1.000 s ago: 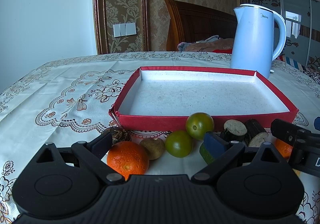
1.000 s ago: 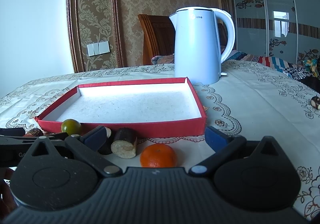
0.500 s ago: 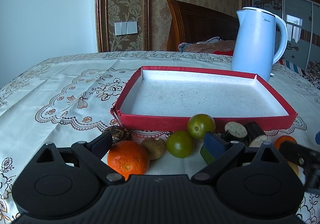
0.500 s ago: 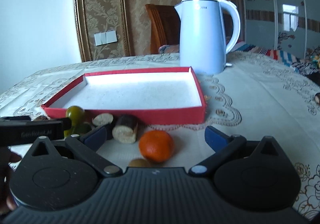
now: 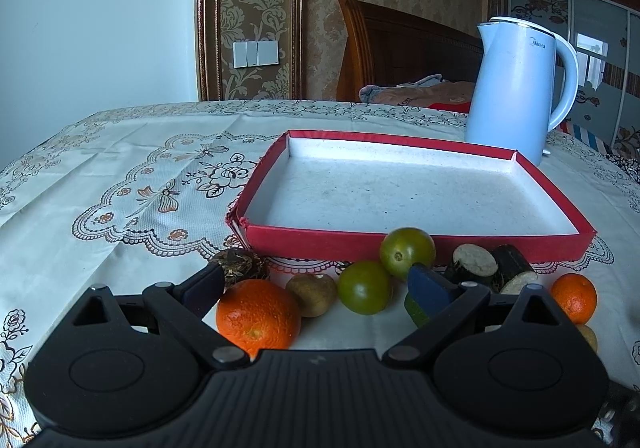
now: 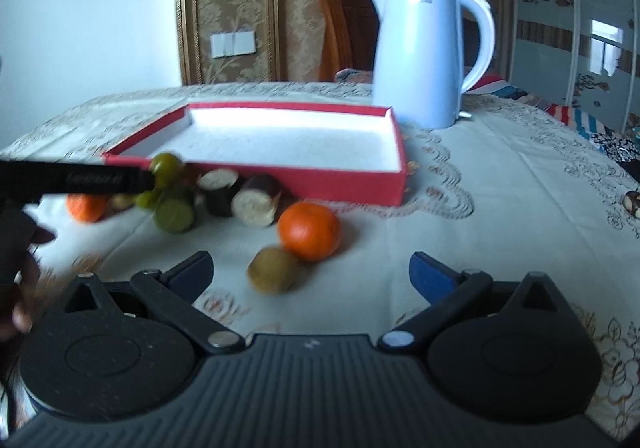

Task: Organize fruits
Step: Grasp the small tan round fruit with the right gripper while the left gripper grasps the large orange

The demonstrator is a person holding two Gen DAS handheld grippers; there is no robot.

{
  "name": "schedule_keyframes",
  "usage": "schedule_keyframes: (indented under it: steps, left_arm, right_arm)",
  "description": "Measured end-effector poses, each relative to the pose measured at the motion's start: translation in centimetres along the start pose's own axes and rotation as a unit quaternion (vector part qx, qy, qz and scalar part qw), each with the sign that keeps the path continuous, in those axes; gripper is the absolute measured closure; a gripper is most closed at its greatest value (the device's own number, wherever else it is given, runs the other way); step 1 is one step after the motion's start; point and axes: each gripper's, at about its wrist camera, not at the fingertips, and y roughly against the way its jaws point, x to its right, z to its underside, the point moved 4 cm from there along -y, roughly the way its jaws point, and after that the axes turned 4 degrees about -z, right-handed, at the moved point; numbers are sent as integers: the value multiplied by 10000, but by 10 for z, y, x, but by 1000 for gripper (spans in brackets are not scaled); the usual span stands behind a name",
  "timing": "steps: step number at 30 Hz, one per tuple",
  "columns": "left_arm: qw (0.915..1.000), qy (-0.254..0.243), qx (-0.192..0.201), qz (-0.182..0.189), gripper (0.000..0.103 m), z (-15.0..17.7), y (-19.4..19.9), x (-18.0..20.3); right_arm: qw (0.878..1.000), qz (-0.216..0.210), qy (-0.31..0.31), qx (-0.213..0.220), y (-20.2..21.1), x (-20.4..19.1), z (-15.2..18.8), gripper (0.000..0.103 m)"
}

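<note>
A red tray (image 5: 416, 239) with a white floor stands on the tablecloth; it also shows in the right wrist view (image 6: 352, 184). Fruit lies in front of it: a big orange (image 5: 258, 316), a brown kiwi (image 5: 312, 294), two green fruits (image 5: 406, 251), dark cut cane pieces (image 5: 474, 268) and a small orange (image 5: 574, 297). My left gripper (image 5: 316, 286) is open, low over the big orange and kiwi. My right gripper (image 6: 312, 270) is open and empty, just behind a small orange (image 6: 310, 226) and a brown kiwi (image 6: 272, 269).
A pale blue kettle (image 5: 516, 88) stands behind the tray's right corner. A wooden chair back (image 5: 384, 48) rises past the far table edge. A dark brown nut-like object (image 6: 632, 203) lies far right. The left gripper's black body (image 6: 76, 178) crosses the right wrist view.
My right gripper has pulled back and risen, so the small orange and kiwi now lie ahead of its fingers. It has left the left wrist view. The left gripper has barely moved.
</note>
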Motion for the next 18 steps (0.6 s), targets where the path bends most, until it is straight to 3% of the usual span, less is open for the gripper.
schedule_keyframes:
  steps: [9, 16, 18]
  left_arm:
    - [9997, 213, -72, -51, 4, 2, 3, -11]
    - [9999, 101, 63, -81, 4, 6, 34, -34]
    - [9997, 63, 114, -204, 4, 8, 42, -43]
  right_arm:
    - [9995, -95, 53, -309, -15, -18, -2, 43]
    - [9990, -190, 18, -394, -20, -21, -1, 52]
    - [9989, -230, 3, -406, -22, -22, -2, 63]
